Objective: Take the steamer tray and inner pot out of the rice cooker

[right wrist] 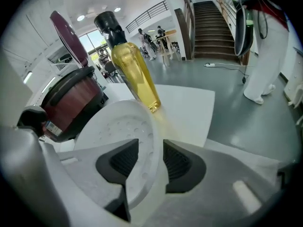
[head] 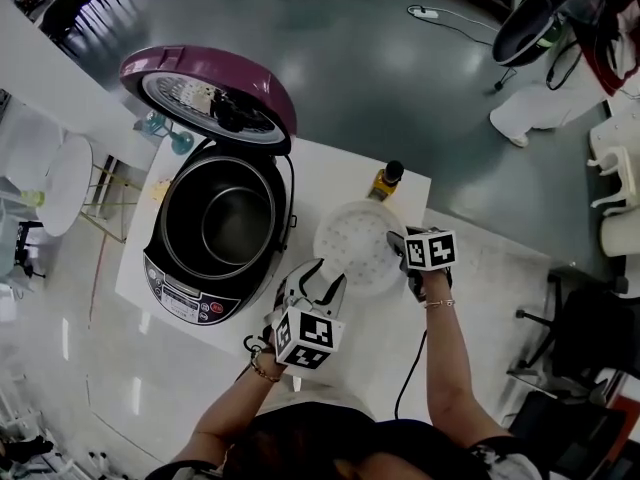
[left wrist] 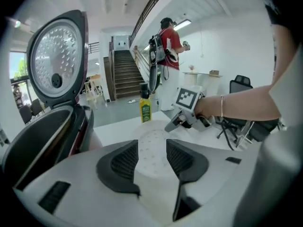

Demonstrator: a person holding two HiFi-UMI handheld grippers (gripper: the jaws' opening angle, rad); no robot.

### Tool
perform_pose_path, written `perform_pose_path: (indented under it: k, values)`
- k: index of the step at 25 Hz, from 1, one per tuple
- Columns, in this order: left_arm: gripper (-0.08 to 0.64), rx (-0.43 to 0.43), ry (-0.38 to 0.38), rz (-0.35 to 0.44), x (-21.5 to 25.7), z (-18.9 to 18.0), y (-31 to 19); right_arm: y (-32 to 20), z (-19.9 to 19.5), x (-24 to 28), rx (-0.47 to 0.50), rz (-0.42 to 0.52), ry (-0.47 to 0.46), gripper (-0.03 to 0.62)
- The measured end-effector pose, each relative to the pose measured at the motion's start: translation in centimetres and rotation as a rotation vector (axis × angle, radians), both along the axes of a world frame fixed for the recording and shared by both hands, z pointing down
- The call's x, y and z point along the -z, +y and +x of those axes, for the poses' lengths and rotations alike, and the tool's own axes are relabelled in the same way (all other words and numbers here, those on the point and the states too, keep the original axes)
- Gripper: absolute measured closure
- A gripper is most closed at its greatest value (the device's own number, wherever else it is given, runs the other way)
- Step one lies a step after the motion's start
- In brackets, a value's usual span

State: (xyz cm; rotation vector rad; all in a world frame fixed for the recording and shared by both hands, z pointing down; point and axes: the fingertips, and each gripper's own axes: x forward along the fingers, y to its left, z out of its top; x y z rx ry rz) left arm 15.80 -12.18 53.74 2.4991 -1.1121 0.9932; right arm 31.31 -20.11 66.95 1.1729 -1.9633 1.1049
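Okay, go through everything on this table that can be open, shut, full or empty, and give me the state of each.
lid: open, tipped back.
inner pot: seated in the rice cooker, looks empty.
steamer tray: out, lying on the table.
bottle: upright, capped.
left gripper: open, nothing between its jaws.
right gripper: open, tray rim between its jaws.
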Motion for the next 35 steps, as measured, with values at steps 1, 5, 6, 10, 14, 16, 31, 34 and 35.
perform_pose_path:
  k: [1,5,6,10,14,16,31,34,35]
  values:
    - [0.374,-0.027,0.003,0.026,1.2,0.3,0.3,0.2,0.2,0.2,-0.024,0.007,0.003,0.437]
    - [0.374,-0.107,-0.009,0.198,7.1,0.1,0.9,1.6,1.2,2.3,-0.092,0.063,0.077,0.410]
    - [0.374,-0.115,-0.011,0.240,8.5,-0.2,0.9,2.0,1.3,3.1,-0.096,0.083,0.104,0.408]
    - [0.374,-0.096,0.033,0.323,12.4,-2.2,0.2,3.1,1.3,7.5,-0.106,0.181,0.184,0.408]
    - [0.374,-0.050,0.133,0.315,15.1,-6.4,-0.7,3.2,-1.8,13.4,-0.105,0.326,0.193,0.408]
    - [0.374,-0.030,0.138,0.329,15.9,-9.1,-1.4,3.2,-4.0,15.9,-0.108,0.399,0.183,0.408]
    - [0.329,0.061,-0.010,0.205,12.6,-27.8,-7.3,1.5,-21.9,20.3,-0.086,0.481,0.127,0.407]
    - [0.297,0.058,-0.017,0.126,11.2,-29.8,-8.4,0.9,-24.0,20.9,-0.098,0.491,0.116,0.407]
    - [0.288,0.056,-0.031,0.109,10.8,-30.4,-8.8,0.7,-24.6,21.1,-0.099,0.494,0.123,0.407]
